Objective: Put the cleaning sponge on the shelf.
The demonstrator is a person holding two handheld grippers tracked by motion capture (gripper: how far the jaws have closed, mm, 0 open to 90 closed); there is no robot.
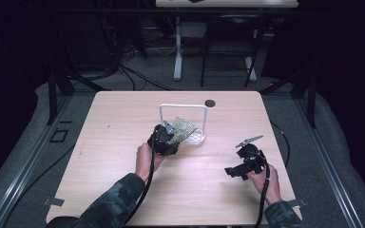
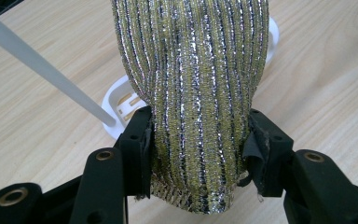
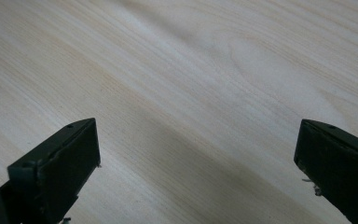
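A gold and silver striped glittery cloth (image 2: 196,93) is pinched between the jaws of my left gripper (image 2: 196,149). In the high view that gripper (image 1: 164,138) sits just left of a white wire rack (image 1: 182,122), with the cloth (image 1: 182,128) reaching over the rack's white base (image 2: 121,100). A thin white rod of the rack (image 2: 42,65) slants down past the cloth's left side. My right gripper (image 1: 244,164) hovers low over the bare table at the right, open, with nothing between its jaws (image 3: 196,163).
The light wooden table (image 1: 123,156) has free room on its left half and along the front. A small dark round mark (image 1: 210,102) lies near the far edge behind the rack. Cables trail from both grippers toward the near edge.
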